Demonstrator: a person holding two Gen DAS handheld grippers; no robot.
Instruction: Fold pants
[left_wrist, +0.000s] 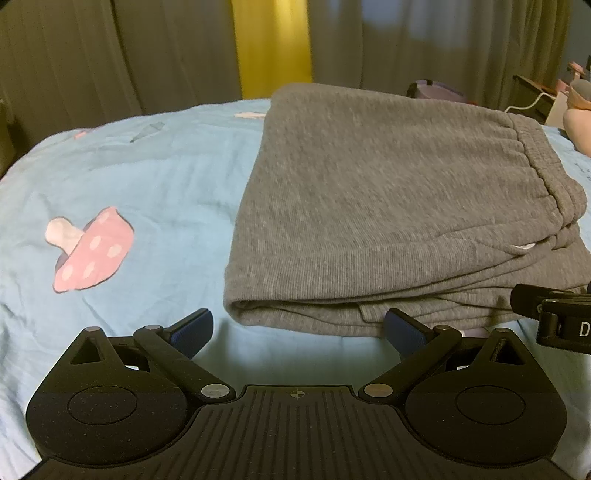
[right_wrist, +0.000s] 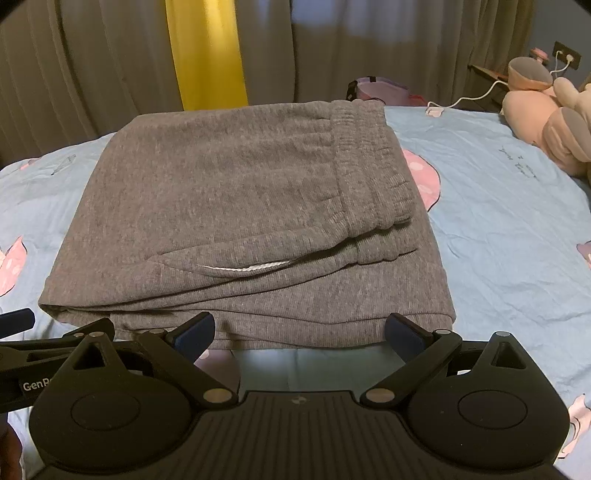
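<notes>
Grey knit pants (left_wrist: 369, 206) lie folded into a thick rectangular stack on a light blue bedsheet (left_wrist: 147, 177), elastic waistband (right_wrist: 365, 166) on top at the right, a white drawstring (right_wrist: 243, 268) peeking from a fold. My left gripper (left_wrist: 298, 330) is open just short of the stack's near left corner, nothing between its blue pads. My right gripper (right_wrist: 300, 332) is open at the stack's near edge (right_wrist: 295, 332), its pads at the cloth's edge without clamping it. Each view shows the other gripper's body at its side edge.
The sheet carries pink mushroom prints (left_wrist: 92, 254). Pink plush toys (right_wrist: 550, 122) and a white cable (right_wrist: 476, 96) lie at the bed's far right. Grey curtains (right_wrist: 92, 66) with a yellow strip (right_wrist: 207, 55) hang behind the bed. A dark bag (right_wrist: 376, 88) sits beyond the pants.
</notes>
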